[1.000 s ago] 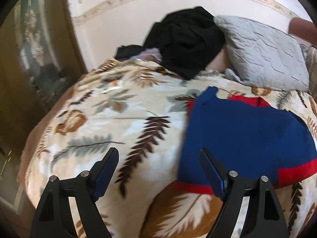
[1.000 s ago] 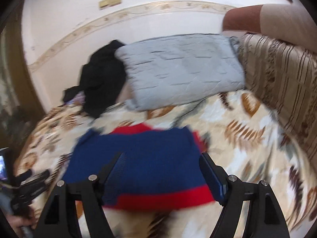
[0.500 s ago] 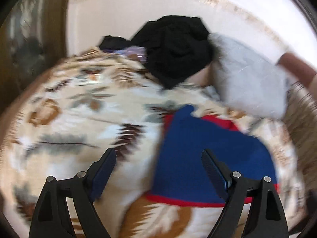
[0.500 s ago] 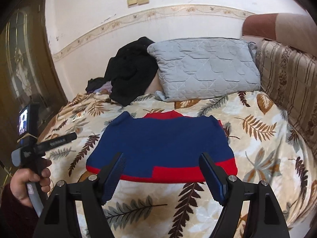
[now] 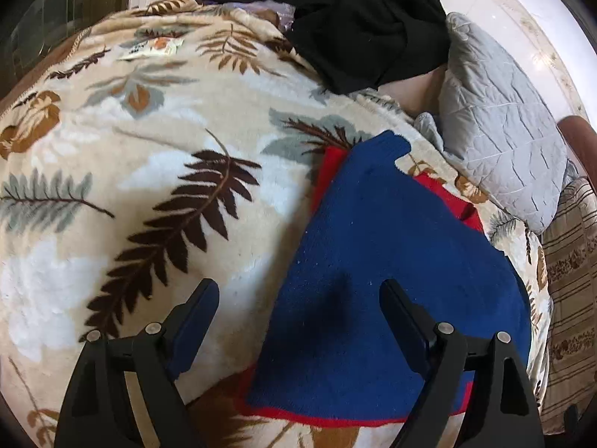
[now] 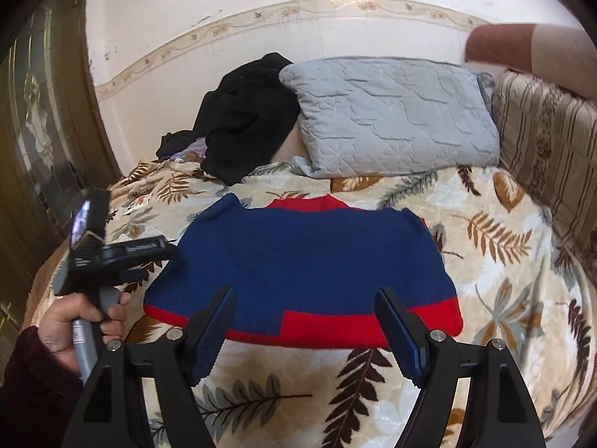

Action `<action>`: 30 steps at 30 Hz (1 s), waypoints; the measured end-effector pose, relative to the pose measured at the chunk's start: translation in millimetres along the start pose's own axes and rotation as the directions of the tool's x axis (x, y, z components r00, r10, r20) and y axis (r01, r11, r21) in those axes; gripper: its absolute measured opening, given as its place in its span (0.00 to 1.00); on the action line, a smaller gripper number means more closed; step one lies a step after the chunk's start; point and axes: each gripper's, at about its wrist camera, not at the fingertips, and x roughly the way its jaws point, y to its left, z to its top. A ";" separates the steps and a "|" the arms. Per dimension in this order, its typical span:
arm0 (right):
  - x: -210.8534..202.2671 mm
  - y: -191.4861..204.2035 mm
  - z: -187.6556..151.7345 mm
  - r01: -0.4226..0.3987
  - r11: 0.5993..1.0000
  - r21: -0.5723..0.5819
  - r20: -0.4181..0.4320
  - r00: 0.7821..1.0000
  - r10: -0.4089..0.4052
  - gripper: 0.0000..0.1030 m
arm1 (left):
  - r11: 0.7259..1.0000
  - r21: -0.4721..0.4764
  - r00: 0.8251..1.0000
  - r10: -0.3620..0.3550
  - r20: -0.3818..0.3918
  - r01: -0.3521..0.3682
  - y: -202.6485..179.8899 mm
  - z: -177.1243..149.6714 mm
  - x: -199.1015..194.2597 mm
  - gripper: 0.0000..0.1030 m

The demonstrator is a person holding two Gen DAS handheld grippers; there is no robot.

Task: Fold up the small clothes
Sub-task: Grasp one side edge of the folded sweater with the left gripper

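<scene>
Black clothes (image 6: 244,119) (heaped), grey pillow (image 6: 391,115) beside

White wall (image 6: 179,18) with patterned border, leaf-print bed (image 6: 503,246), grey pillow (image 6: 395,115)

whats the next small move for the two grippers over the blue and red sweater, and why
Probably lower both onto the near red hem and close. The sweater lies flat and unfolded on the leaf-print blanket; the left gripper and right gripper hang open above its near edge, gripping nothing, so a hem pinch likely starts the fold.
</scene>
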 end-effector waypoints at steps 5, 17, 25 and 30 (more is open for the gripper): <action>-7.5 27.9 11.4 -0.016 0.999 -0.042 0.034 0.999 0.017 0.78 | 1.000 0.006 0.999 -0.018 -0.033 0.018 -4.0 -1.4 9.2 0.85; -58.0 97.7 -5.0 -0.153 0.970 -0.191 0.048 0.985 0.164 0.77 | 0.997 0.062 0.999 0.053 -0.005 -0.053 6.5 0.4 6.5 0.85; -32.5 -4.8 10.7 0.063 0.998 -0.018 0.061 0.996 -0.062 0.78 | 0.996 0.086 0.997 -0.022 -0.080 0.029 6.7 2.1 22.1 0.85; 10.9 -74.4 30.8 0.180 0.979 0.092 -0.007 0.984 -0.180 0.78 | 0.994 0.091 0.993 -0.051 -0.103 0.060 -2.9 7.0 37.0 0.85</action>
